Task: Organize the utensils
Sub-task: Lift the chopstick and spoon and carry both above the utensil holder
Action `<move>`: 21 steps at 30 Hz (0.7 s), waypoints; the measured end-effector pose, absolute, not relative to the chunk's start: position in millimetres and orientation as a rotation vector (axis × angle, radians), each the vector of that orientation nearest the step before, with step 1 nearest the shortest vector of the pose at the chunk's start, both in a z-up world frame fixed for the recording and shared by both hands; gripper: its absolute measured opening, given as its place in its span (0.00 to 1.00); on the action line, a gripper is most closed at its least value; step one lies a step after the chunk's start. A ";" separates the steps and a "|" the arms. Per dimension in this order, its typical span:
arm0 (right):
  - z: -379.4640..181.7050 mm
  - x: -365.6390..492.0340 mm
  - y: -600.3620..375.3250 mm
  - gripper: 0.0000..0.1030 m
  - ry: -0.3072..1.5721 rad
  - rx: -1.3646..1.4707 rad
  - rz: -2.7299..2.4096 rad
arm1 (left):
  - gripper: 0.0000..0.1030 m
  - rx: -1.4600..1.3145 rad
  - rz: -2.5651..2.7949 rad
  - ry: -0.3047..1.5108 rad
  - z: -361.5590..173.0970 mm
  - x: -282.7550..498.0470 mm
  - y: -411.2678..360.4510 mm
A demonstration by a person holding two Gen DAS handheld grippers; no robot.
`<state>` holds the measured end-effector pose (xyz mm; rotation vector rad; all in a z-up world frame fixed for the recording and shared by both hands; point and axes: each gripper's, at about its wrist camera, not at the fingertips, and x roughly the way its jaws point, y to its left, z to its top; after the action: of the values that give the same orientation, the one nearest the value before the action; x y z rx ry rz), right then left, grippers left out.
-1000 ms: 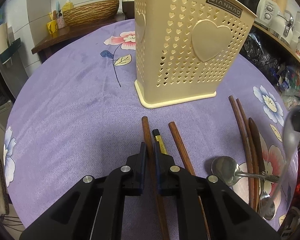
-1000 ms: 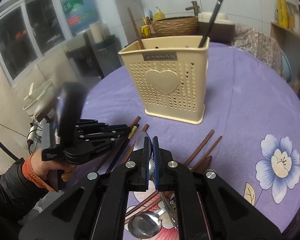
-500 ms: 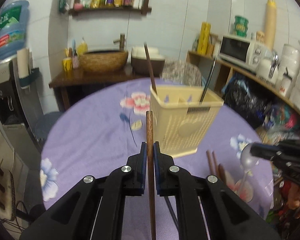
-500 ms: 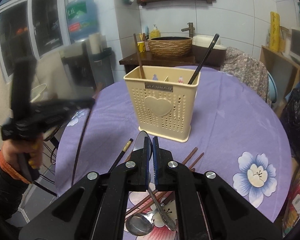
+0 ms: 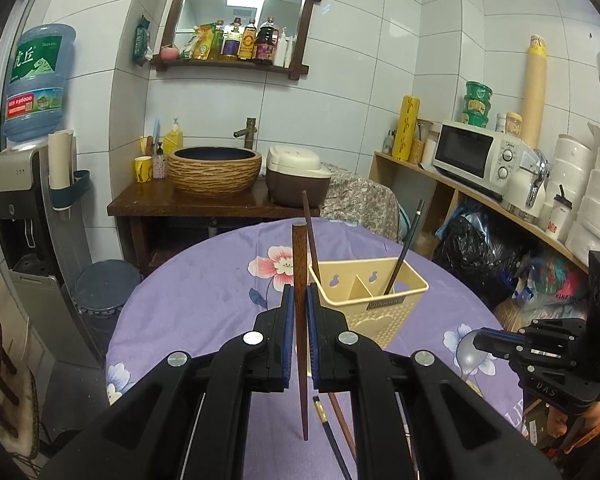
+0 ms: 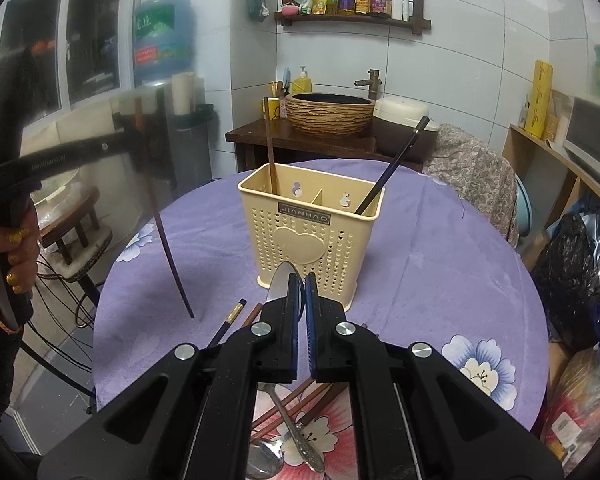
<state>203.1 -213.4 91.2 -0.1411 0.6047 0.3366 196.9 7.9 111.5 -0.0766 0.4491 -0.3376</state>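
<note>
My left gripper is shut on a brown wooden chopstick, held upright above the purple floral table. My right gripper is shut on a metal spoon, bowl pointing up, in front of the cream heart-pattern holder. The holder has a brown chopstick in its left compartment and a black one in its right. Seen from the right wrist, the left gripper hangs blurred at the left, its chopstick tip just above the cloth.
Loose brown chopsticks, a spoon and a black chopstick with a gold band lie on the cloth near me. Behind the table stand a woven basin, a rice cooker and a shelf with a microwave.
Both grippers have risen from the table. The left one lifted the brown chopstick off the cloth and now holds it upright; the right one carried the spoon up and back from the holder.
</note>
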 end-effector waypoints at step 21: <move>190.4 294.8 -214.6 0.04 0.300 -0.218 -0.048 | 0.07 -0.119 -0.323 0.298 198.4 268.2 -42.1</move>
<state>294.8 -214.6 190.4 -0.2182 0.3001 -0.0477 268.2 -42.1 198.4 -0.1185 0.2982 -0.3231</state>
